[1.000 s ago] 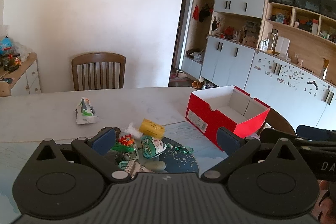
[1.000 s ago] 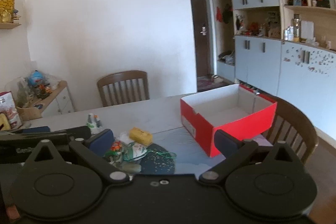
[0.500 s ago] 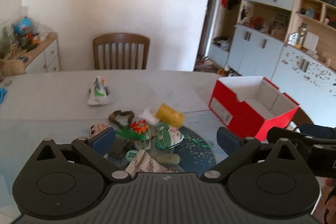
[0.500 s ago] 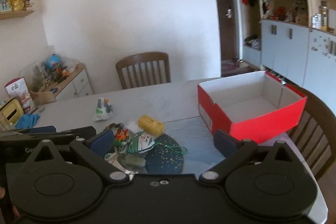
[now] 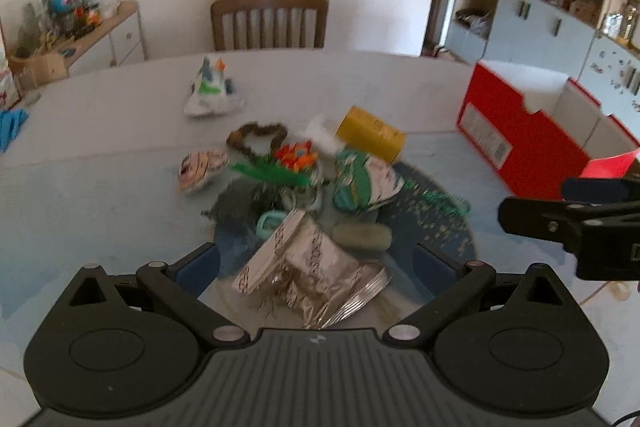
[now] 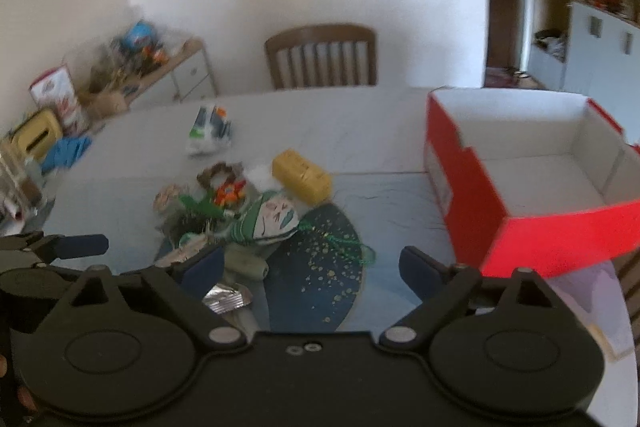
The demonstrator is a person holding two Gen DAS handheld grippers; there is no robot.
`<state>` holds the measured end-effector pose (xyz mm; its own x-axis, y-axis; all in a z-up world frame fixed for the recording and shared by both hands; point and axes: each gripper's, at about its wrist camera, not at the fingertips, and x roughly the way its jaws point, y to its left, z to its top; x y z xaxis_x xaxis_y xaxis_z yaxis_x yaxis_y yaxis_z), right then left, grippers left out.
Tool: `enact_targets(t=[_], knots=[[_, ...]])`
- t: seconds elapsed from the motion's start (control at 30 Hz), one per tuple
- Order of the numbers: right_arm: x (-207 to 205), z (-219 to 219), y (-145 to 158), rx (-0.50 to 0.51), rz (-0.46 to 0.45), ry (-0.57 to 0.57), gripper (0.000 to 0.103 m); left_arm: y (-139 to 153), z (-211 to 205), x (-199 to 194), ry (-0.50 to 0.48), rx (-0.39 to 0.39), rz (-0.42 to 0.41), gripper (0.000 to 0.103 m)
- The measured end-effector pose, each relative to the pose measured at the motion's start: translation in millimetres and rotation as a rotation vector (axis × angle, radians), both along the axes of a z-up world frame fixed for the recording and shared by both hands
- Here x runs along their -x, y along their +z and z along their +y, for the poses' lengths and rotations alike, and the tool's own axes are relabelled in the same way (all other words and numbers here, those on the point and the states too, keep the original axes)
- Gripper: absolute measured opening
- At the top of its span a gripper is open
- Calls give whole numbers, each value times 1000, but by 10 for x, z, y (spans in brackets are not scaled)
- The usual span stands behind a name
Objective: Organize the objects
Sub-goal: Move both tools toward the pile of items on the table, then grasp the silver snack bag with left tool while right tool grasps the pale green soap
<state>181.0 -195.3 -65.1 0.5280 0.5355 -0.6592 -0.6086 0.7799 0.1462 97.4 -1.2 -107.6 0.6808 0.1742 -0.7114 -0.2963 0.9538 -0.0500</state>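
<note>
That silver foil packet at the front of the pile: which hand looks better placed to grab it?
Probably the left. In its own view the silver foil packet lies straight ahead between the open jaws of the left gripper. The right gripper, jaws just narrowed with nothing between them, sees it off by its left finger.

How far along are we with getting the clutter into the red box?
Nothing is done: the red box looks empty. Neither gripper holds anything; the left gripper hangs open over the foil packet, and the right gripper is open too. The whole pile remains, including the yellow box.
</note>
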Motion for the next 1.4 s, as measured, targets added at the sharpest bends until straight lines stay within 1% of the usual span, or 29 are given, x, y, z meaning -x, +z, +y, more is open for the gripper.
enact_targets(t=[0.1,0.2,0.27,0.4,0.47,0.5,0.57,0.6,0.7,0.8,0.87,0.93,1.0,1.03,1.07,1.1,1.13,1.17,1.2,1.4], knots=[[-112,112,-106,41,10,53,86,-104,13,-46,23,28,31,102],[-210,206,-207,68,27,100,82,-174,-37,-93,31,8,52,102],[-283,250,-269,73,57,122,79,-211,-50,-125,30,10,60,102],[-447,342,-381,63,133,160,77,-268,-47,-203,41,-1,77,102],[-507,422,-435,74,153,178,76,-293,-50,-244,41,-5,86,102],[-523,460,-458,80,157,188,74,-300,-49,-258,41,0,89,100],[-546,535,-498,86,167,213,73,-321,-64,-281,46,-3,105,99],[-550,571,-513,92,170,226,71,-333,-82,-294,54,-13,123,96],[-557,678,-559,111,169,269,68,-330,-104,-291,105,-19,165,90],[-558,765,-602,139,164,312,63,-307,-62,-258,135,47,164,90],[-569,818,-635,157,163,341,59,-313,-36,-273,143,65,164,90],[-594,868,-671,171,166,359,57,-321,-14,-283,151,83,162,90],[-632,903,-705,169,185,370,53,-328,7,-283,162,88,159,90],[-642,914,-709,163,180,376,53,-327,20,-276,168,94,155,89],[-647,924,-706,160,182,384,50,-326,38,-270,175,103,151,90],[-658,935,-704,155,187,396,42,-325,56,-263,182,110,147,90],[-674,931,-702,142,204,409,38,-326,76,-261,188,119,147,90],[-682,925,-700,132,220,414,32,-329,96,-263,196,127,149,90],[-694,911,-698,127,231,412,29,-333,114,-263,202,140,150,89],[-820,669,-711,98,277,368,27,-338,158,-267,220,175,147,87]])
